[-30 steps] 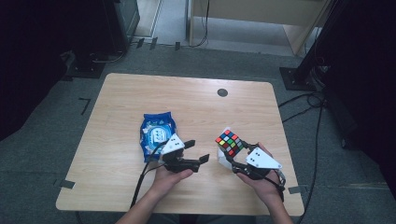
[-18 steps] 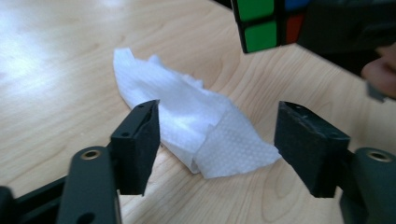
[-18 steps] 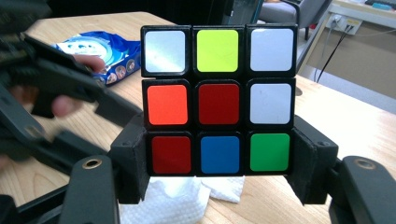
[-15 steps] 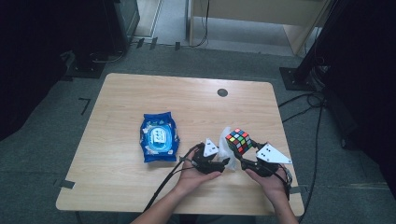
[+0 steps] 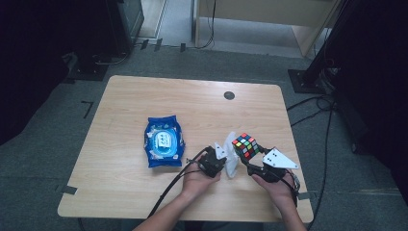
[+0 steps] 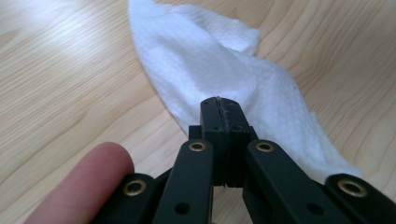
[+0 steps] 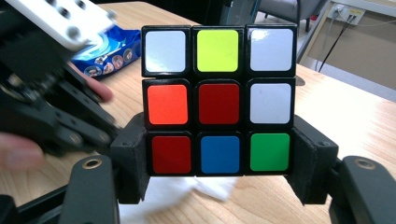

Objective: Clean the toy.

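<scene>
- Count: one puzzle cube, one white tissue, one blue wipes pack, on one wooden table.
- Left gripper: jaws pressed together, pinching the tissue, near the front edge of the tabletop, just beside the cube.
- Right gripper: jaws clamped on two opposite sides of the cube, holding it above the tabletop, right of centre near the front edge.
- Right gripper view: cube face with white, yellow, orange, red, blue, green squares; tissue under it.
- Left gripper view: tissue's embossed texture; a fingertip at bottom left.
- Wipes pack lies flat, left of centre, apart from both grippers.
- Both forearms enter from the front edge, hands close together.
</scene>
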Demonstrator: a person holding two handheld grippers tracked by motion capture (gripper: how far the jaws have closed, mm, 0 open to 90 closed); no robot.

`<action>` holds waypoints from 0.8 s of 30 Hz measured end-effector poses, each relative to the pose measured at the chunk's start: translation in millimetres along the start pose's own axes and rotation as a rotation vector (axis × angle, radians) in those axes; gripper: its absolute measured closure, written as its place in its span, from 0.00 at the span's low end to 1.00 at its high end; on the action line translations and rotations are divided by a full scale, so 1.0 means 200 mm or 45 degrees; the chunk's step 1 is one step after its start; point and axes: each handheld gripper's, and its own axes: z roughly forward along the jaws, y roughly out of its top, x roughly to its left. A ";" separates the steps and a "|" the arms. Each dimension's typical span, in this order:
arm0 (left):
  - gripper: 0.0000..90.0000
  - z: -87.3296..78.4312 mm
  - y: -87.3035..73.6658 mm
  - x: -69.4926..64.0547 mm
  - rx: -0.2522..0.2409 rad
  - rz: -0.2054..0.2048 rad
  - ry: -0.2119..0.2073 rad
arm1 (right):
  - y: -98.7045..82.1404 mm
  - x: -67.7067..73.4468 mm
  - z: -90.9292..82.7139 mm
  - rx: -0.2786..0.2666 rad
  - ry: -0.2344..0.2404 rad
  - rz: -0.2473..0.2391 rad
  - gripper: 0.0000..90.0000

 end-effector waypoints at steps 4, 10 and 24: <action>1.00 -0.08 -0.07 0.06 -0.014 -0.028 0.032 | 0.00 0.01 0.01 0.002 0.011 -0.005 0.39; 1.00 -0.30 -0.25 0.14 -0.051 -0.044 0.078 | 0.00 0.03 0.03 0.014 0.022 -0.022 0.39; 0.48 -0.32 -0.23 0.18 -0.166 0.038 -0.022 | 0.00 0.06 0.04 0.025 0.034 -0.034 0.39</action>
